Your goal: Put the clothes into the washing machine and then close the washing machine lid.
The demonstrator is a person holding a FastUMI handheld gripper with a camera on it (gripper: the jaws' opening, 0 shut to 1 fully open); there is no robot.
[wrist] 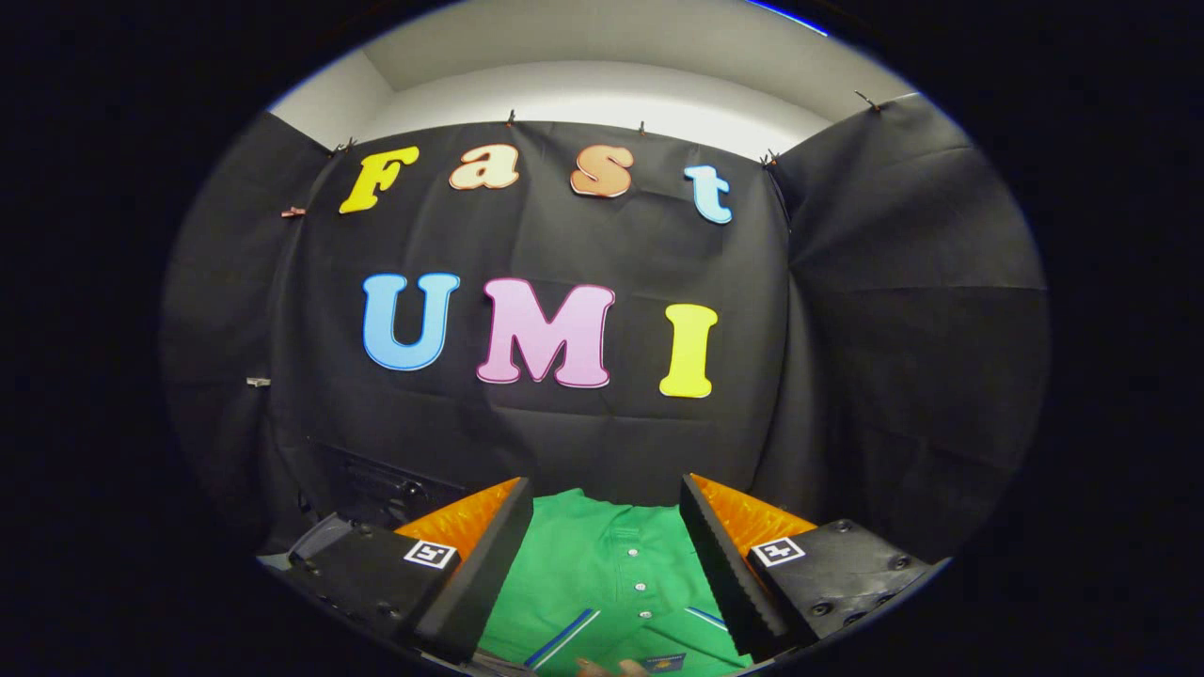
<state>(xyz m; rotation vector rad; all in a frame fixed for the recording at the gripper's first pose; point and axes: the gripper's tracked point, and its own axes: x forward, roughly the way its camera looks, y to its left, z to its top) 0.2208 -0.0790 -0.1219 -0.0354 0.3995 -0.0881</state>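
Gripper view: green polo shirt [611,574] lies between the spread jaws, untouched.

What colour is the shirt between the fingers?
Green shirt with white buttons, seen in the gripper view between the open hand-held gripper.

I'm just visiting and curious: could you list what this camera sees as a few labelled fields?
garment: green shirt with buttons, lying flat
fingers: spread apart, one on each side of the shirt, not pressing it
gripper: open
dark object: left of the fingers, too dim to tell what it is
washing step: shirt not yet picked up
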